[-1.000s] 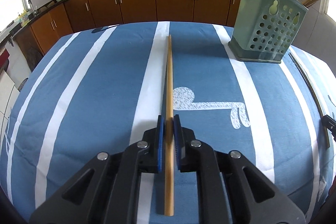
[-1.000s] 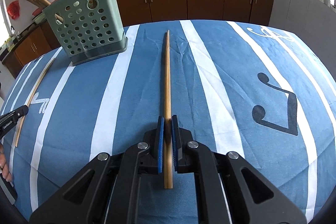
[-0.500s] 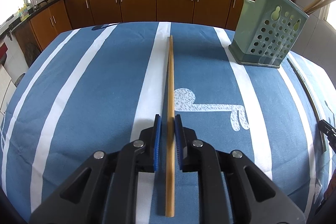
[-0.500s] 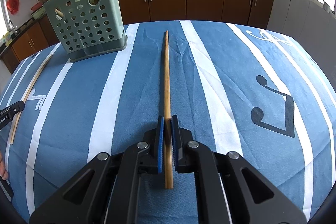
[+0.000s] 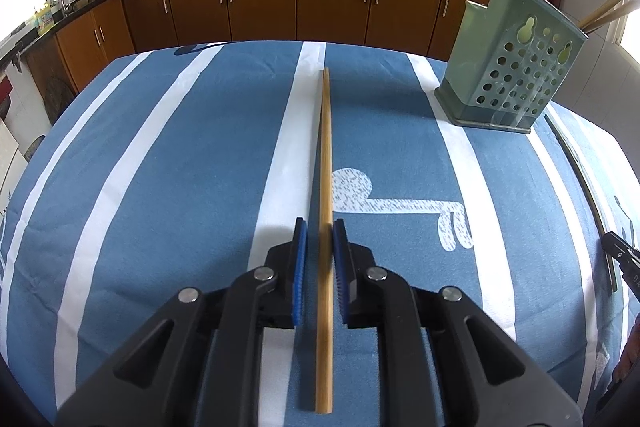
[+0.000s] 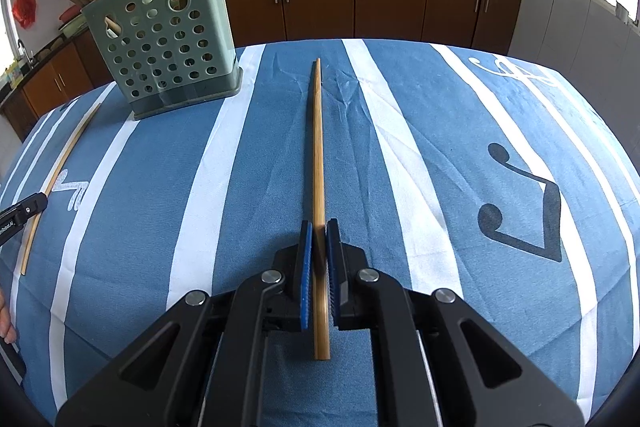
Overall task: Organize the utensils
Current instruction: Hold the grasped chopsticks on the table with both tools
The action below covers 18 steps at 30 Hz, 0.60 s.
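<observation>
Several chopsticks are already stood in the green holder (image 6: 168, 39), while one chopstick (image 5: 325, 187) is loosely straddled by the narrowly parted left gripper (image 5: 320, 259) and another chopstick (image 6: 317, 179) is clamped in the right gripper (image 6: 319, 259), both well short of that holder.

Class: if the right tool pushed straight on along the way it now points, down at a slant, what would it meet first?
Probably the blue and white striped tablecloth just ahead. The right tool is shut on a long wooden chopstick, whose tip would likely touch first; depth is unclear.
</observation>
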Each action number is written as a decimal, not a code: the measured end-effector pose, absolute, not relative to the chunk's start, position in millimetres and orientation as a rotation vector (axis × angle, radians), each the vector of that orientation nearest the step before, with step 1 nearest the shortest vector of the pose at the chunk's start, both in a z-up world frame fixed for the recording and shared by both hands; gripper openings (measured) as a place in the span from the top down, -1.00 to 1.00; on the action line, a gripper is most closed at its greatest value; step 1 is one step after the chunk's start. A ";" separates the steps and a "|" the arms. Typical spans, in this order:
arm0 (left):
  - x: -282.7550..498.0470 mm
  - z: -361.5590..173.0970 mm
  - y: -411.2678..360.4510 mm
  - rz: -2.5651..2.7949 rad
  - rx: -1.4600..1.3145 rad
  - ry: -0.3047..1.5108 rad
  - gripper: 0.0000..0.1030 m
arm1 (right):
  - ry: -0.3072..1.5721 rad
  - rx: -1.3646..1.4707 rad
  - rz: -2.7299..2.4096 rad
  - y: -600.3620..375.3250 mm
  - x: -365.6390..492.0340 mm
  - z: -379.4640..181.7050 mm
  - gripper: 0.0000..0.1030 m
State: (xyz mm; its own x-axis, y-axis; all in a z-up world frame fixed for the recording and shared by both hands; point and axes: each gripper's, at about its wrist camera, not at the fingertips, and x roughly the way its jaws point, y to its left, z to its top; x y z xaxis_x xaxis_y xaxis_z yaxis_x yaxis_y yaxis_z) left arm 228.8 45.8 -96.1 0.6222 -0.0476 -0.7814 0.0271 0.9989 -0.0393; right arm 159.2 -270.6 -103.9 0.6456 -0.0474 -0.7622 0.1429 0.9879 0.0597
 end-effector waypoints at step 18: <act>228.8 -96.1 47.4 -0.046 -0.038 0.899 0.71 | 0.863 0.120 -0.108 -271.0 159.5 -103.6 0.83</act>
State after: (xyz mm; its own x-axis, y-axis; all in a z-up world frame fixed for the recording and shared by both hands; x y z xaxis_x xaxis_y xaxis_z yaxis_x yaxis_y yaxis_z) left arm 228.8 47.4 -96.1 0.6216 -0.0562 -0.7814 0.0238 0.9983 -0.0528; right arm 159.5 -271.0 -103.6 0.6452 -0.0464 -0.7626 0.1431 0.9878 0.0610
